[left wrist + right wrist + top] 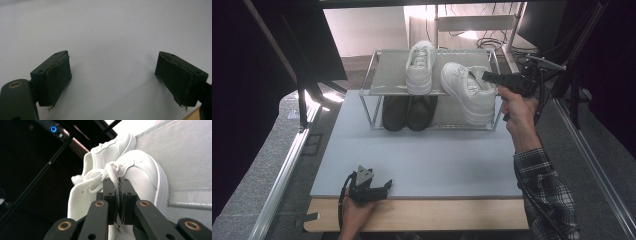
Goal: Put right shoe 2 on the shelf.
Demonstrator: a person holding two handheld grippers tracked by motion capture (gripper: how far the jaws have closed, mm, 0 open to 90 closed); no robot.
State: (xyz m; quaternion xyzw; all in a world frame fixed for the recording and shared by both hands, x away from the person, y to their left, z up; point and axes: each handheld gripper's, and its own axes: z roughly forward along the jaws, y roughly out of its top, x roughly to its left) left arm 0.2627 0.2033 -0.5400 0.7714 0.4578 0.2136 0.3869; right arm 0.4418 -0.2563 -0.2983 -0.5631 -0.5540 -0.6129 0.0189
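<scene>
Up at the right end of the rack's [377,70] top shelf, a white sneaker [467,92] is held by its lace in the clamped right gripper [488,76], no brand being legible, while the left gripper [387,186] is rested wide open at the table's [422,160] near edge.

The left gripper [384,187] is lying low at the near edge, its jaws standing wide apart with both pads [58,75] bare, the left hand [357,210] cupping it from below. The right gripper [488,76] is reaching forward at arm's length (sleeve in plaid), its jaws pinching tight together, the right hand [516,107] gripping the handle, wrist raised.
</scene>
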